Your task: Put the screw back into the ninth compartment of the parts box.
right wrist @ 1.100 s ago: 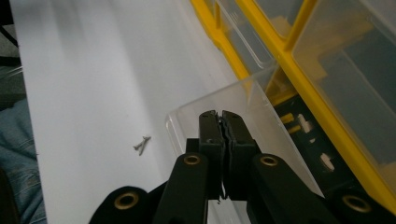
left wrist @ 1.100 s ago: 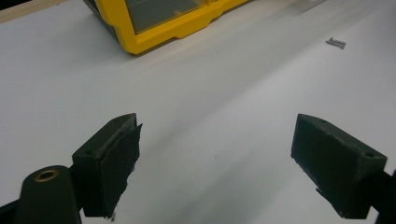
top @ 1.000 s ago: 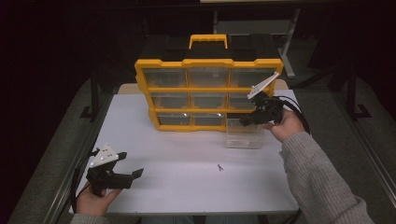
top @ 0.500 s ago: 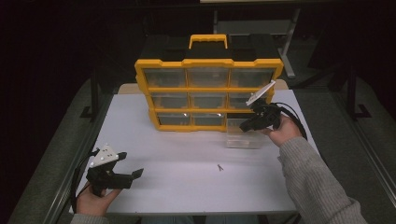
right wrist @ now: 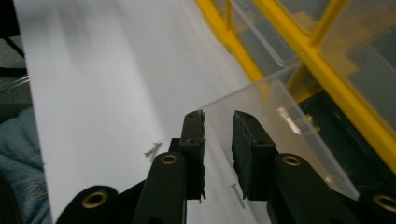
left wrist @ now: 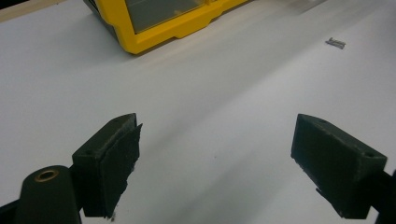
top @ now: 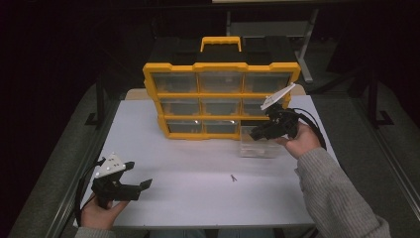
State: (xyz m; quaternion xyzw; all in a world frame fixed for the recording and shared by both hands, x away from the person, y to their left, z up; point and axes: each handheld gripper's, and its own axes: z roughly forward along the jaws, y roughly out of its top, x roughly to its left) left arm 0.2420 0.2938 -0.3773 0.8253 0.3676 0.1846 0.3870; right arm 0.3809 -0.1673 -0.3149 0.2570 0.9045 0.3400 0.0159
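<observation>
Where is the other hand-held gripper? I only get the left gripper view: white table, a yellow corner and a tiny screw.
Observer: The right hand-held gripper is at the table's far right, at a clear plastic drawer that sits on the table.
Operator: Is it grabbing the drawer?
Observer: Its jaws stand a narrow gap apart at the drawer's rim. I cannot tell whether they pinch it.
Operator: What is my yellow corner part of?
Observer: A yellow plastic organizer box standing upright, with three rows of clear drawers. The slot at its bottom right is open, right behind the loose drawer.
</observation>
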